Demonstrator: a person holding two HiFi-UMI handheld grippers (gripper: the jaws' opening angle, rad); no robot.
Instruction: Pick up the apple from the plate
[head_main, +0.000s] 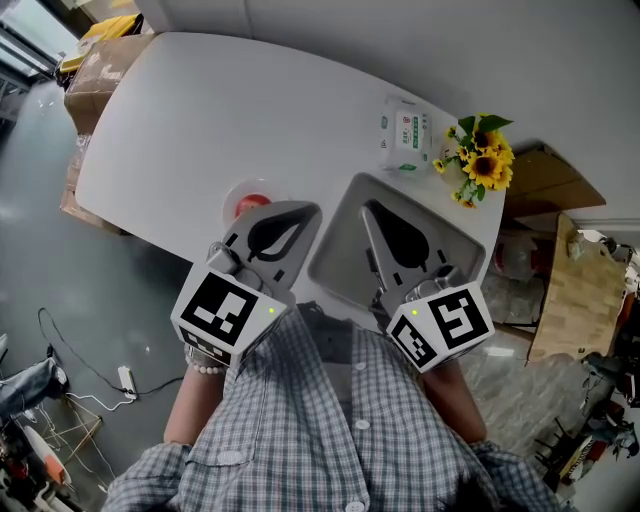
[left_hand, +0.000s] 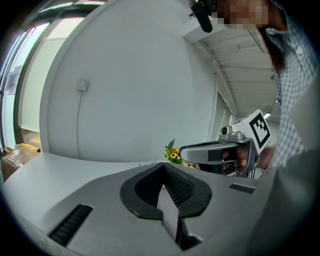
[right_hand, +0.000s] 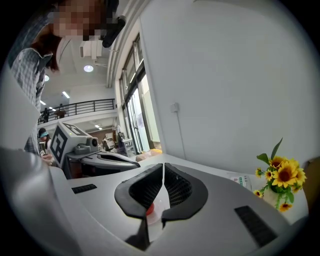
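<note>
At the near edge of the white table (head_main: 200, 120), two hand-held grippers point away from the person, side by side and apart.

Left gripper (head_main: 300, 212): jaws pressed together at their front tips, nothing between them. The hollow behind the tips is dark and empty.

Right gripper (head_main: 368, 207): jaws likewise closed tip to tip, holding nothing. Through the gap behind the tips, the right gripper view shows a sliver of the red apple (right_hand: 149, 209) and the pale plate (right_hand: 158, 216) lying below on the table, not in the grip.

Each gripper carries a cube (head_main: 222, 312) with black-and-white square markers at its rear. A bead bracelet (head_main: 205, 366) circles the left wrist.

The apple (head_main: 250, 206) sits on the small plate near the table's near edge, just beside the left gripper's tip, on its left side. In the head view the jaw covers part of both, and whether it touches them cannot be told.

Toward the far right corner lies a white packet (head_main: 405, 135) with green print. Just beside it, at the right edge, stands a bunch of sunflowers (head_main: 482, 160).

Cardboard boxes (head_main: 100, 65) stand on the floor beyond the far left corner. A checked shirt (head_main: 330, 420) fills the bottom of the head view.
</note>
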